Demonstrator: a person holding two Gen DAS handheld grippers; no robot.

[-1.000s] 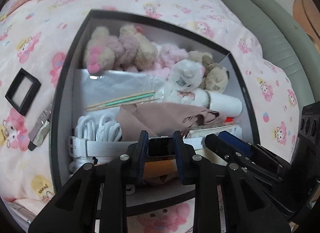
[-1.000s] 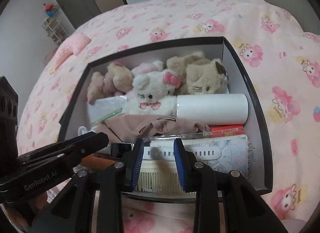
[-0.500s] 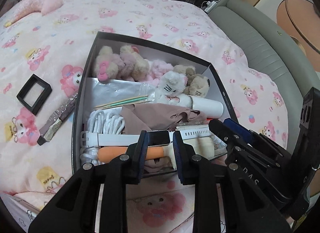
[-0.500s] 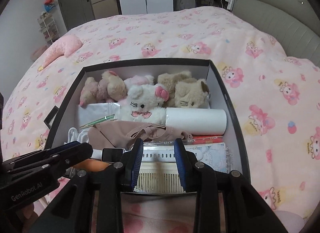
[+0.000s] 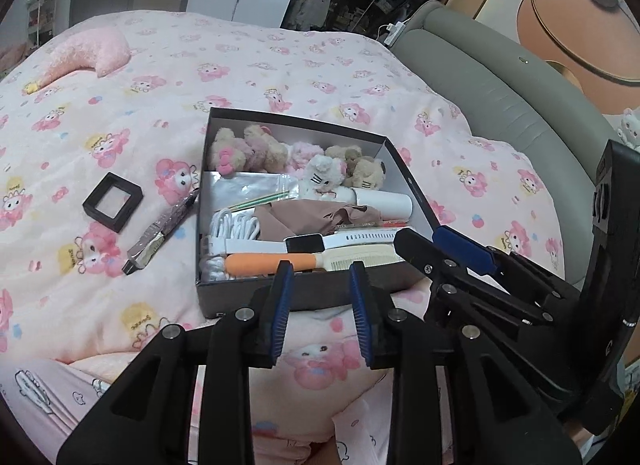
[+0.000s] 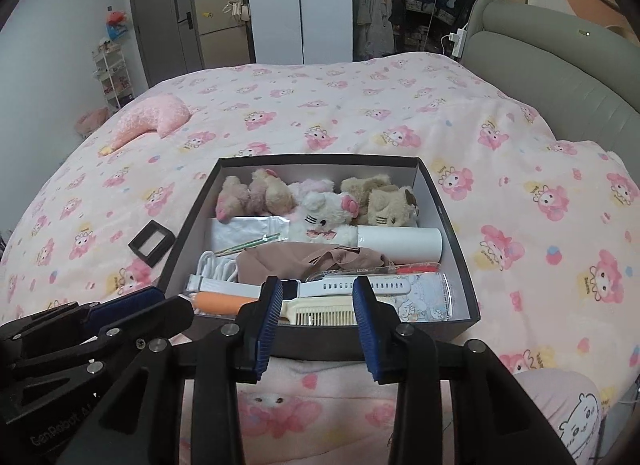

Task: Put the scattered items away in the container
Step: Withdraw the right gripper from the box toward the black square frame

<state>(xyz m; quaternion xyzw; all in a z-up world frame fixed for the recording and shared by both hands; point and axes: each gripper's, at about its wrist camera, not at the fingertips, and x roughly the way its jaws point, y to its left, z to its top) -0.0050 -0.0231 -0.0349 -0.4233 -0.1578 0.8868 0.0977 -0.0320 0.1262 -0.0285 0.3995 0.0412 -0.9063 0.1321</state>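
Observation:
A dark box with a white inside sits on the pink bed. It holds plush toys, a white roll, a white smartwatch and an orange-handled comb. Outside its left wall lie a black square frame and a silvery wrapped stick. My left gripper hovers above the box's near edge. The right gripper hovers beside it. Both sets of jaws are opening with nothing between them.
A pink moon-shaped cushion lies at the far left of the bed. A grey padded headboard bounds the right side. A person's pyjama-clad legs are below the grippers.
Both grippers have risen and drawn back from inside the box to above its near edge. Their jaws have widened. The comb and watch stay in the box.

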